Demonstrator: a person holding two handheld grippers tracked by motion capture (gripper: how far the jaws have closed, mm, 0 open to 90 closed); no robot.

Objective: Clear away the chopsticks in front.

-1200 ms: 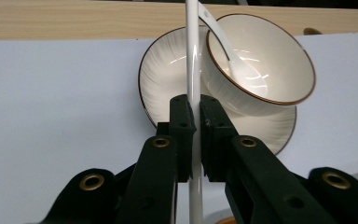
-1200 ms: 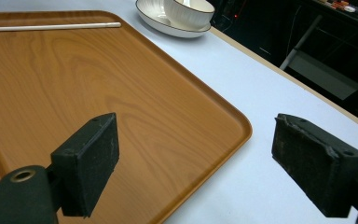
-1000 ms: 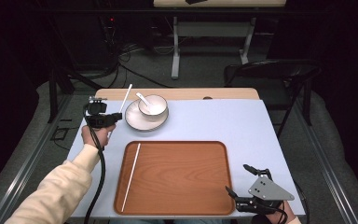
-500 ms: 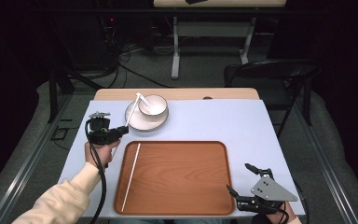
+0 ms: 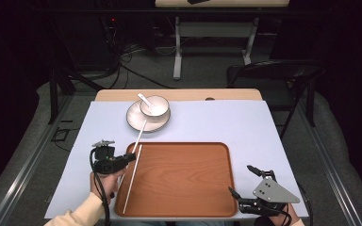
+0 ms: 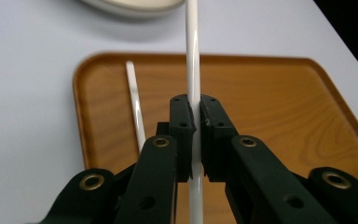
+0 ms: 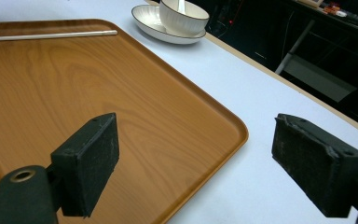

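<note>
My left gripper point(image 5: 131, 158) hovers at the left rim of the wooden tray point(image 5: 184, 179), shut on a white chopstick point(image 5: 141, 132). In the left gripper view the chopstick point(image 6: 192, 56) runs straight up between the closed jaws, out over the tray point(image 6: 270, 107). A second chopstick point(image 5: 128, 193) lies inside the tray along its left side point(image 6: 134, 98). At the tray's near right corner my right gripper point(image 5: 240, 179) is open and holds nothing; its pads point(image 7: 89, 163) stand wide apart over the tray corner point(image 7: 98, 93).
A white plate point(image 5: 136, 123) with a bowl point(image 5: 154, 106) and spoon stands behind the tray, also in the right gripper view point(image 7: 182, 16). The pale table cover point(image 5: 226, 122) lies bare to the right. A black chair point(image 5: 273, 70) stands beyond the far right corner.
My left gripper has carried the chopstick from beside the plate back toward the person, to the tray's left rim. The right gripper has stayed put.
</note>
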